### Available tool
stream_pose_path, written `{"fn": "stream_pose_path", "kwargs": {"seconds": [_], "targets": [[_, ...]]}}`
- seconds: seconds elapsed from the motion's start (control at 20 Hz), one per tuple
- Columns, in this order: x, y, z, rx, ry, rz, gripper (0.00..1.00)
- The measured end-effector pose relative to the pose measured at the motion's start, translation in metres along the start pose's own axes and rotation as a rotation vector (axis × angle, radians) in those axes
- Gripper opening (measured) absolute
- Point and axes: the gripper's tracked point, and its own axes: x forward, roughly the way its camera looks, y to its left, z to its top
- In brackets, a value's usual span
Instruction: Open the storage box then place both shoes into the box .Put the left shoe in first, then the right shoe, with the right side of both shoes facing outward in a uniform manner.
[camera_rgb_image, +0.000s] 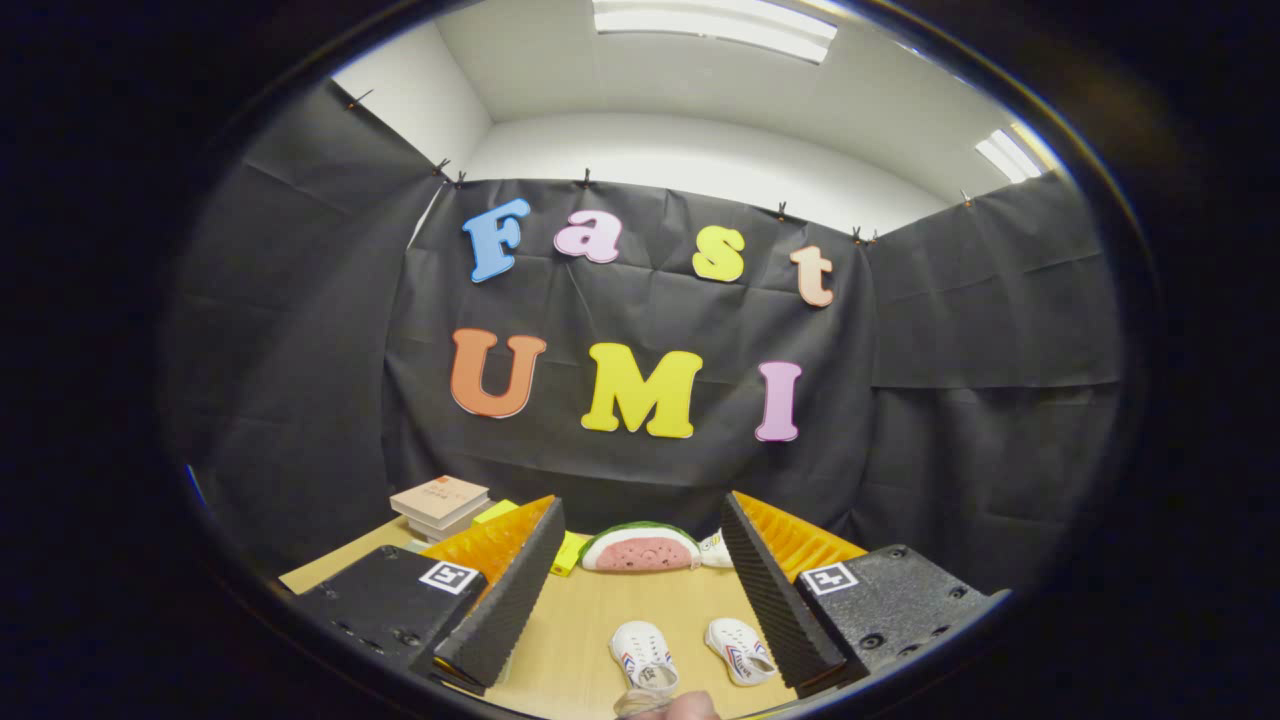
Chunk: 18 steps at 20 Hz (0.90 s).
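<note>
Two small white shoes lie side by side on the wooden table between my fingers: the left one (645, 655) near the middle, the right one (738, 650) close to my right finger (775, 600). My gripper (640, 590) is open and holds nothing; it hovers above the table and is apart from both shoes. My left finger (505, 600) stands well to the left of the shoes. A fingertip of a person's hand (665, 703) touches the near end of the left shoe. The storage box is not among the things I can make out.
A watermelon-slice toy (640, 548) lies beyond the shoes near the back wall, with a small white object (714, 549) beside it. A stack of books (440, 505) sits at the back left, with yellow-green items (570, 552) next to it.
</note>
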Motion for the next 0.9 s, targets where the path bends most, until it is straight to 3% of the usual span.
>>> {"fn": "stream_pose_path", "kwargs": {"seconds": [0.55, 0.9], "targets": [[-0.001, -0.003, -0.004, 0.008, 0.008, -0.006, 1.00], [0.005, 0.004, -0.011, 0.006, 0.052, 0.093, 1.00]]}}
